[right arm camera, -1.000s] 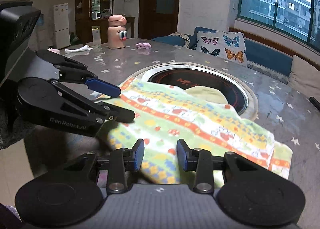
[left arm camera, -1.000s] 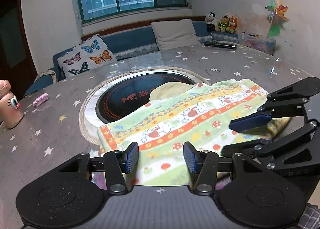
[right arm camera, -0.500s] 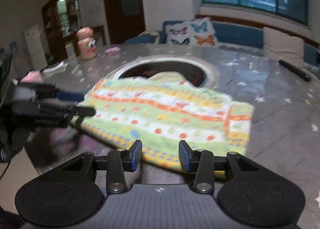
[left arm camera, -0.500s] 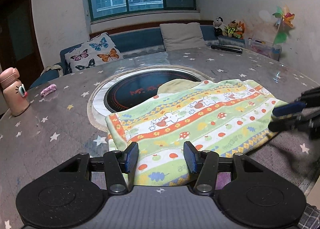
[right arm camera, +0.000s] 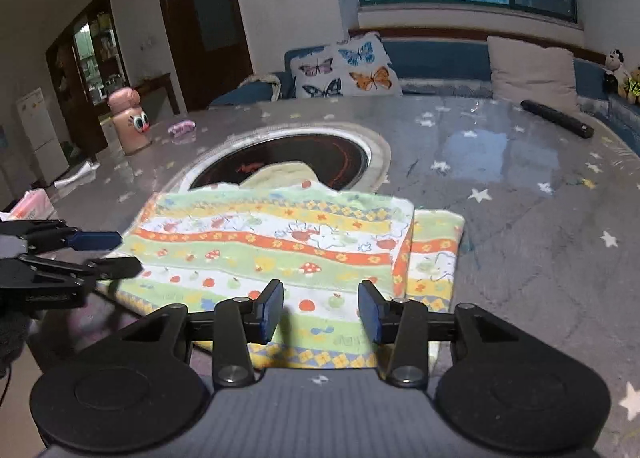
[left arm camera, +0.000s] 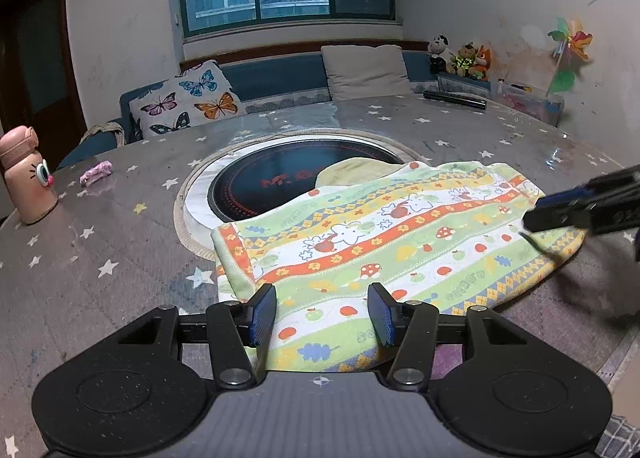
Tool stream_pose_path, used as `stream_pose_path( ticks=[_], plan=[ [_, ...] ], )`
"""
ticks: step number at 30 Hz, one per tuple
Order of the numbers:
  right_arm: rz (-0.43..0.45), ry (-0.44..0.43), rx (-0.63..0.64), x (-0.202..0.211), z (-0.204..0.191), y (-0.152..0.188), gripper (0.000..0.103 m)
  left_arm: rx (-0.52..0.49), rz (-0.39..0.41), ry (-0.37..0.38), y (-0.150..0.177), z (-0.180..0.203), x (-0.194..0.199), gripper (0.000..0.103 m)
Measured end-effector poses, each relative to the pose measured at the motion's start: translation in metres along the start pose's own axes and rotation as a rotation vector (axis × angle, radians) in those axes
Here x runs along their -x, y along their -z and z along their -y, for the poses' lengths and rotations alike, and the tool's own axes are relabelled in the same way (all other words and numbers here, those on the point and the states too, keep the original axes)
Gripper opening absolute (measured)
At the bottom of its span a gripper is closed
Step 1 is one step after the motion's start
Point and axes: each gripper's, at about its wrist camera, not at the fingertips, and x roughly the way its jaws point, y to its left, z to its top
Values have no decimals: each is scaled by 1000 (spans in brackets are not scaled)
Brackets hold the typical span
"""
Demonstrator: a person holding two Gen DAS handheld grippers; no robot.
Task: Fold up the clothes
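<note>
Where cloth (left arm camera: 384,242) lies, bottle (left arm camera: 26,177) apart.

Hidden under the striped, cartoon-printed cloth (left arm camera: 384,250): the near right rim of the round black cooktop (left arm camera: 280,181) and most of a pale yellow fabric piece (left arm camera: 352,171). Cut off by the right edge of the left wrist view: the blurred right gripper (left arm camera: 532,213), jaws' gap unclear there. Cut off at the left edge of the right wrist view: the left gripper (right arm camera: 120,252) body. Too small to read: red lettering on the cooktop.
</note>
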Motion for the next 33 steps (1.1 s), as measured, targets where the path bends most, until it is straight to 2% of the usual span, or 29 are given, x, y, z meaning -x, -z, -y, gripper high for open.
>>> stream_pose_path(
  ticks=[6, 10, 17, 22, 25, 28, 33],
  plan=[
    [-10, -5, -4, -10, 1, -6, 47, 38, -19, -16, -12, -12, -9, 52],
    [-8, -17, 14, -19, -2, -16, 47, 70, -38, -31, -25, -21, -24, 52],
    [-10, -33, 32, -49, -1, -44, 47, 81, -67, -55, -47, -31, -56, 44],
    [-30, -35, 26, -75, 2, -60, 46, 59, -90, -70, -51, -33, -74, 44],
    [-45, -8, 2, -84, 8, -61, 45, 61, -103, -83, -52, -35, -81, 44],
    [-45, -6, -22, -85, 12, -62, 44, 58, -95, -76, -56, -34, -80, 44],
    [-24, -28, 18, -85, 0, -69, 46, 39, -84, -46, -65, -21, -84, 45]
  ],
)
